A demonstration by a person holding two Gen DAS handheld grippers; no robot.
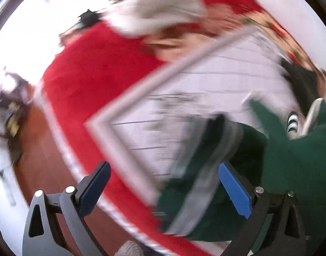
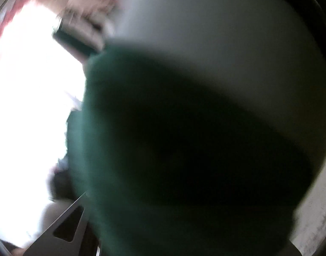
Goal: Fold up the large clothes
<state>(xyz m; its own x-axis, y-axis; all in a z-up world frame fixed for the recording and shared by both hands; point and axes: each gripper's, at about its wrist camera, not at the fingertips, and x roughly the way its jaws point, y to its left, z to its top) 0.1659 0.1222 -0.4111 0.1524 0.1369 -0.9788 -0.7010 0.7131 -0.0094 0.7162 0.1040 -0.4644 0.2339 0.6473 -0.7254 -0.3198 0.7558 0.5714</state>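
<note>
Jaws: our left gripper (image 1: 163, 188) is spread wide w/ green garment (image 1: 291, 160) between; right's are hidden behind green cloth, can't tell.

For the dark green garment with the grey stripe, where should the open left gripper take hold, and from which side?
Probably the grey-striped edge of the dark green fabric garment, which lies between the open left gripper's fingers. Come straight forward over the white table: that band runs lengthwise into the gap, a raised fold to pinch. Motion blur hides the finer detail.
</note>
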